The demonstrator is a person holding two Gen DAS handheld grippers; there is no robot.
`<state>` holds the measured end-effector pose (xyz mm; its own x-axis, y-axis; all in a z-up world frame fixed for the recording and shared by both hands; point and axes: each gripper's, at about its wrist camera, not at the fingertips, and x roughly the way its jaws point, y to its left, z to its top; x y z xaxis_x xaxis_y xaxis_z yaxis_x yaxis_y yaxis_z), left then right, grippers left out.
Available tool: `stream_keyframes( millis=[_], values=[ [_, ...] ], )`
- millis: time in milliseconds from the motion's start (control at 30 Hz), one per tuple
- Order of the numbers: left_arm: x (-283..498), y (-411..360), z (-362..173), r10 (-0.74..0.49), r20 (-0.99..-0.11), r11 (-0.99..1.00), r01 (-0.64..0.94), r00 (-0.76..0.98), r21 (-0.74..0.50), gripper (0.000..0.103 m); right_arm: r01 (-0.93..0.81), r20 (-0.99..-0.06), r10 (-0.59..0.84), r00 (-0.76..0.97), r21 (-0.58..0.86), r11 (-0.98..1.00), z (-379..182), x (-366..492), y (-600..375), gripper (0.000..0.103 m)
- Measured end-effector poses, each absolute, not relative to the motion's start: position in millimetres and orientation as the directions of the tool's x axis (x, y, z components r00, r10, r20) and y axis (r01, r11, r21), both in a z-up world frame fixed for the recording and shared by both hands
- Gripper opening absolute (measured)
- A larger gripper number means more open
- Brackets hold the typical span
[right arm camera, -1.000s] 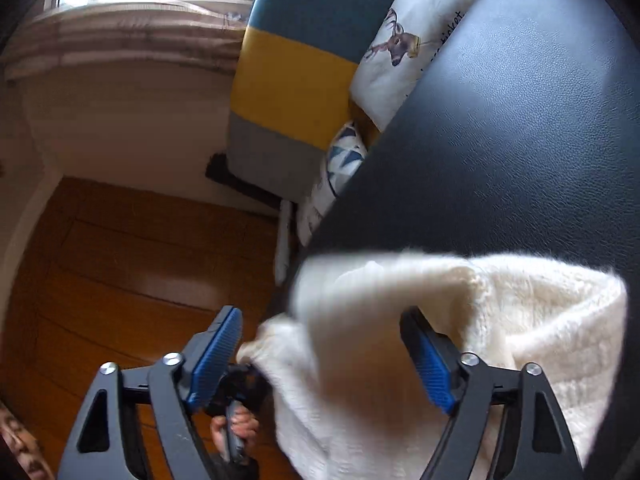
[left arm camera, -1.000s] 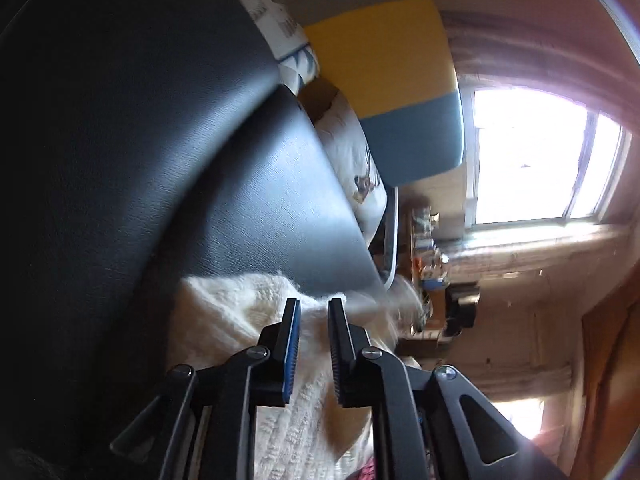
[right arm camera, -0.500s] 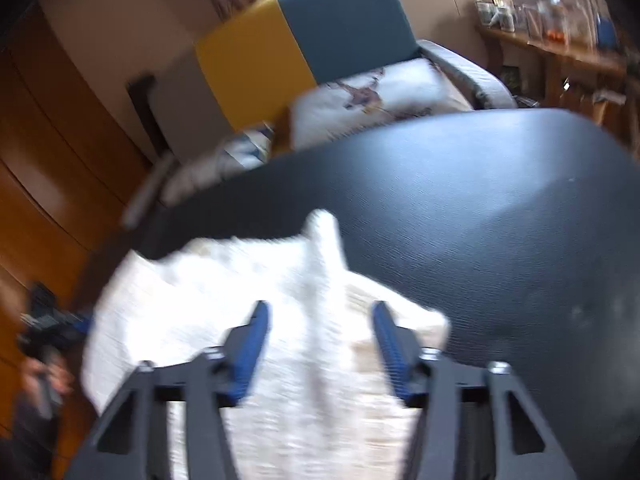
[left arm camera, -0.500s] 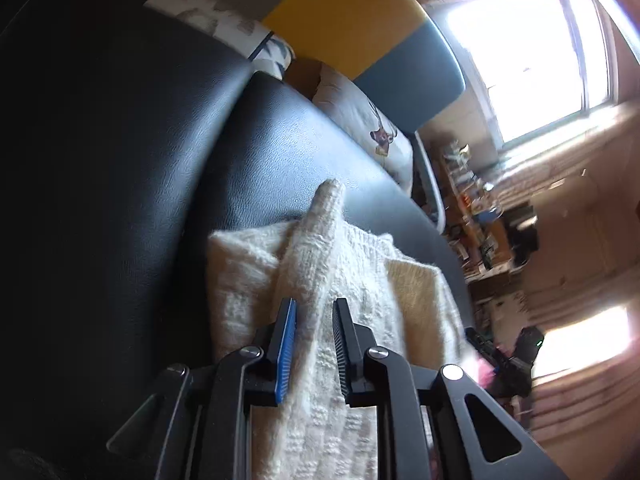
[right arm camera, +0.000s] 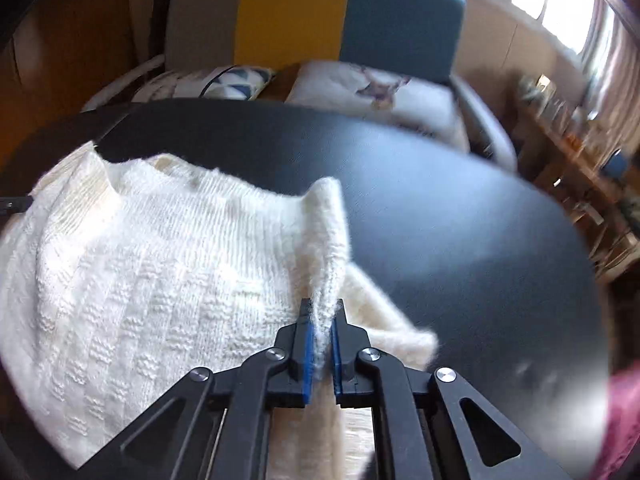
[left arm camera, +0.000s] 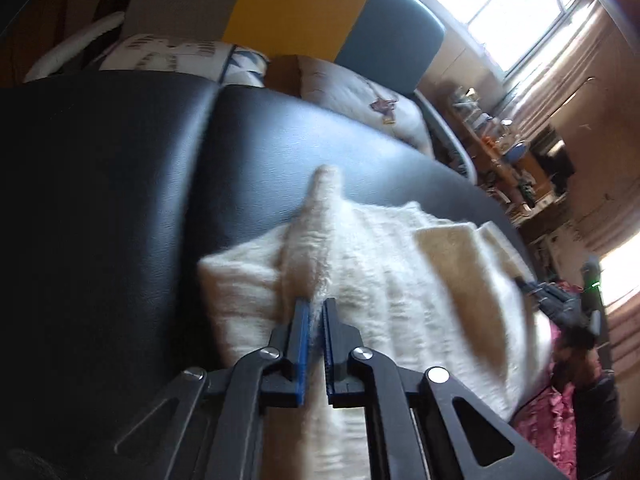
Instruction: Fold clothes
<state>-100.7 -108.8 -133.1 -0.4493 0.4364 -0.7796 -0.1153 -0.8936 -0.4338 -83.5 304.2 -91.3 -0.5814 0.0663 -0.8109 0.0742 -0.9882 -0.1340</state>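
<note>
**Both grippers pinch the cream sweater on the black surface**

A cream knitted sweater (right arm camera: pixel 140 280) lies on a black padded leather-like surface (right arm camera: pixel 460 220), spread towards its near edge and, in the right wrist view, its left side. The left gripper (left arm camera: pixel 316 304) is closing, and its blue-padded jaws have a raised ridge of the knit between them, the pads pressing on the wool. The ridge stands up in a narrow peak ahead of the jaws. The right gripper (right arm camera: pixel 321 308) has its jaws clamped on a similar upright fold of the sweater, fibres showing between the pads. Beyond the far edge of the black surface stands a chair (right arm camera: pixel 352 12) with grey, yellow and blue back panels, with patterned cushions (right arm camera: pixel 376 92) on its seat. In the left wrist view the right gripper appears at the right edge, held by a hand (left arm camera: pixel 576 344).
</note>
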Motion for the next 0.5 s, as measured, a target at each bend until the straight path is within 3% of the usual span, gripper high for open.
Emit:
stream_keyframes(
  millis=[233,400,433,467,500],
  values=[
    [-98.0,-125.6,-139.3,0.401,-0.794,-0.902,-0.044,-0.456,-0.43,0.007,-0.049,-0.847,0.056,-0.529,-0.035,-0.998,-114.6,-85.3,334.8,0.008],
    [-86.0,-123.7,-101.1,0.448,-0.71,-0.873,-0.096,-0.544,-0.477,0.015,-0.085,-0.802,0.002,-0.598,0.061,-0.995,-87.3,-82.8,342.3,0.02],
    [-84.1,-118.9,-92.1,0.474,-0.687,-0.863,-0.137,-0.552,-0.486,0.018,-0.079,-0.781,-0.005,-0.624,0.069,-0.994,-77.5,-80.7,340.3,0.036],
    [-84.3,-110.5,-85.0,0.501,-0.674,-0.855,-0.186,-0.543,-0.485,0.019,-0.069,-0.758,-0.014,-0.652,0.078,-0.995,-67.2,-78.3,337.7,0.062],
    [-85.9,-99.7,-80.7,0.513,-0.678,-0.854,-0.231,-0.528,-0.466,0.019,-0.026,-0.737,-0.058,-0.673,0.102,-0.994,-58.5,-78.0,330.6,0.073]
  ],
)
